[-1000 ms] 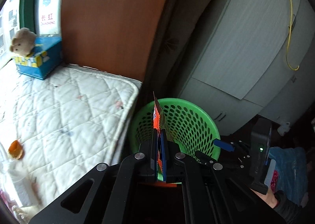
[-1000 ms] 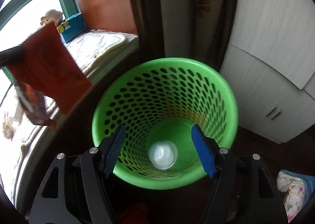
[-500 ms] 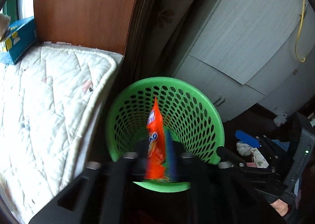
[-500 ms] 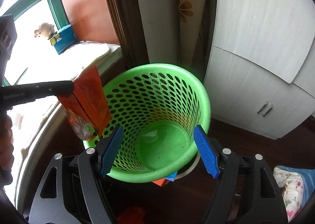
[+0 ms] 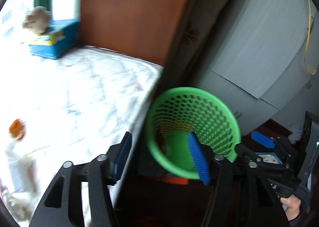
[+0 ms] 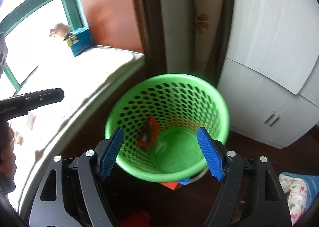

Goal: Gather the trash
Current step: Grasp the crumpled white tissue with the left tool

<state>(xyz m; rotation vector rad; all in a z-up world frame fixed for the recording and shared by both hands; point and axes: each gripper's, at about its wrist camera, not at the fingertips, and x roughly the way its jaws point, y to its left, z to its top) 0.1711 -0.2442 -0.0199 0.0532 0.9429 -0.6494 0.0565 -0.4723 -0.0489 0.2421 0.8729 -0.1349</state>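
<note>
Orange wrapper (image 6: pixel 149 135) has dropped into basket (image 6: pixel 217 103); left claw (image 5: pixel 159 159) opening, empty.

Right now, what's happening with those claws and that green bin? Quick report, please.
Left gripper and right gripper opening, nothing between jaws. Orange wrapper inside green basket. Nothing blocking the basket.

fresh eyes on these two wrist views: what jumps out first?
The bright green basket fills the middle of the right wrist view, an orange snack wrapper lying against its inner wall. The right gripper, jaws opening, frames it with nothing between its blue pads. Far left, a teddy bear sits on a blue box.
</note>
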